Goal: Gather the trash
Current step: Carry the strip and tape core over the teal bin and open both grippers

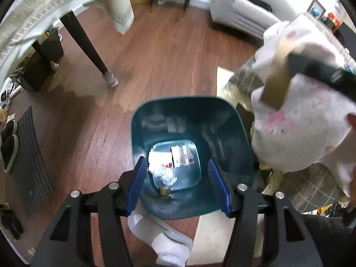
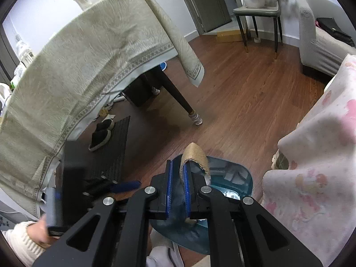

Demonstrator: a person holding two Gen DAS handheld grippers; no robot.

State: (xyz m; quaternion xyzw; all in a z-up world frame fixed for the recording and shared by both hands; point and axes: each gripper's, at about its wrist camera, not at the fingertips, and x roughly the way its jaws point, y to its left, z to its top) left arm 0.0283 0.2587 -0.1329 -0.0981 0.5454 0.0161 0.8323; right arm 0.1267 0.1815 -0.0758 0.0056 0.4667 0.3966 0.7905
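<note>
The left tool, jaws apart and empty, hangs over the bin at lower centre; boxes and crumpled paper lie inside. The right tool is clenched on what looks like a cardboard tube, above the bin's rim.

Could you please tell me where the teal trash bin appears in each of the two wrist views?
Left wrist view: the teal trash bin sits lower centre, seen from above, open, trash at its bottom.
Right wrist view: it is at bottom centre-right, mostly hidden behind the right gripper.
Shared landmark: the dark table leg with a sock-like cover on its foot.
</note>
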